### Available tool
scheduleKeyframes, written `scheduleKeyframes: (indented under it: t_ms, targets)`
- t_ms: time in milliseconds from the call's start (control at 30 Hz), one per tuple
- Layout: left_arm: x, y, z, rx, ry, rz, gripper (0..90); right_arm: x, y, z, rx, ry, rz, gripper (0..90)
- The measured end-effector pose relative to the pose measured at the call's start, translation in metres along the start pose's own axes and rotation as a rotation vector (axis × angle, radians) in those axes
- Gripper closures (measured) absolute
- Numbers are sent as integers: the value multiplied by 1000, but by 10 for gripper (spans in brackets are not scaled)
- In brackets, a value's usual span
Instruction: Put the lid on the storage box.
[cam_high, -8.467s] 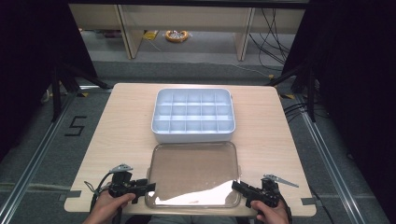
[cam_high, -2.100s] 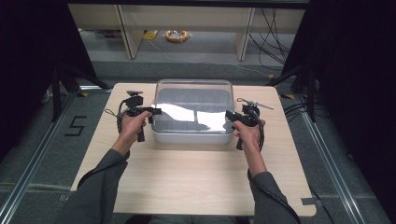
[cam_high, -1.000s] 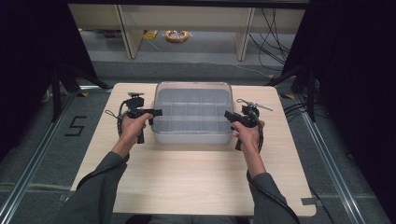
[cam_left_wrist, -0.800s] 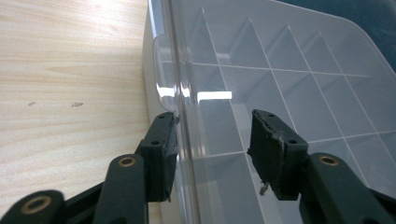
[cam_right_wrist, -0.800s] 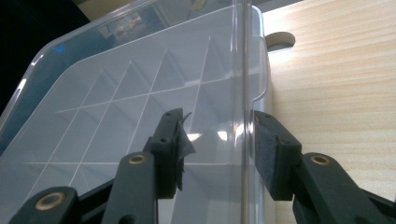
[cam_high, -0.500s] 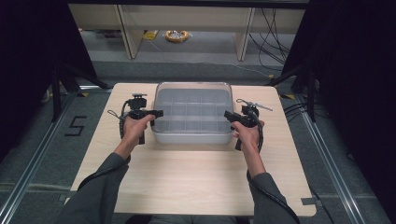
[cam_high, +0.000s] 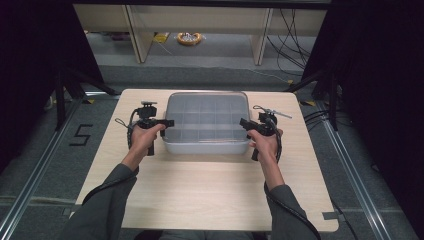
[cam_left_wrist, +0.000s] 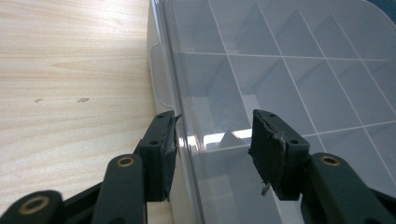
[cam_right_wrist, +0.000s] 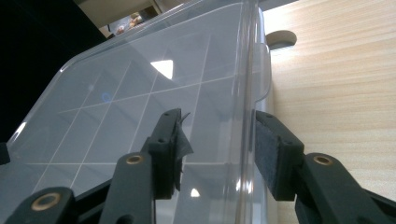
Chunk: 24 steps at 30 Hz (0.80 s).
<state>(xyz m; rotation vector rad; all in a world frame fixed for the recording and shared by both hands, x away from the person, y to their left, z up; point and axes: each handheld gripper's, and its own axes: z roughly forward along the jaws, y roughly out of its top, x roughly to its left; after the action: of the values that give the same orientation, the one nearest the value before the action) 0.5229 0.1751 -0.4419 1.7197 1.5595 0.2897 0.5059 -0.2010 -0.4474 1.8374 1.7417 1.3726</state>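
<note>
Fingers (cam_left_wrist: 163, 154) of my left gripper (cam_high: 167, 122) straddle the left rim of the clear lid (cam_high: 207, 115), one outside the edge and one over the top, with a gap showing beside the inner pad, so I read them as parted and not pressing; they have just been closing a touch. My right gripper (cam_high: 243, 123) mirrors this at the opposite rim, its fingers (cam_right_wrist: 268, 154) set either side of the lid's edge, a sliver of space visible at each pad, so they too stand open around it. Beneath the lid sits the white compartment box (cam_high: 207, 146), resting toward the far half of the pale wooden tabletop (cam_high: 210, 190), between my two hands. Through the transparent plastic I see a grid of square cells, their dividers pale and thin; I can make out nothing lying in any of them. Lid and box line up squarely, the lid's rounded corners and small side tab (cam_left_wrist: 159, 72) catching overhead light.
</note>
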Motion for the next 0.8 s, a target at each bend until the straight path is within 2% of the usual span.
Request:
scheduleKeyframes:
  t_ms: [33, 67, 100, 233, 267, 300, 333, 600, 700, 733, 767, 800]
  targets:
    - [1, 0, 0, 6, -4, 4, 503, 0, 0, 0, 1, 1, 1, 555]
    - [1, 0, 0, 5, -5, 4, 503, 2, 0, 0, 4, -3, 25, 554]
    - [1, 0, 0, 6, -2, 5, 502, 1, 0, 0, -3, -3, 11, 555]
    - [2, 1, 0, 14, -13, 10, 491, 3, 1, -1, 10, -14, 18, 551]
    - [2, 1, 0, 17, -14, 15, 488, -1, 2, 1, -8, -15, -46, 548]
    - [2, 1, 0, 21, -14, 19, 484, 0, 2, 1, 0, -10, -35, 544]
    - [2, 1, 0, 22, -16, 23, 480, -1, 2, 1, -4, -10, -53, 541]
    - [1, -1, 0, 20, -21, 39, 446, 0, 2, 0, -4, -18, -51, 522]
    - [1, -1, 1, 25, -19, 45, 433, 1, 4, -3, -10, -49, -67, 509]
    - [0, -2, 2, 26, -15, 50, 429, -1, 4, -3, -12, -29, -74, 511]
    - [0, -2, 2, 27, -16, 50, 426, 0, 4, -5, -2, -14, -37, 514]
    - [0, -2, 2, 25, -13, 46, 426, -1, 5, -6, -3, -18, -38, 513]
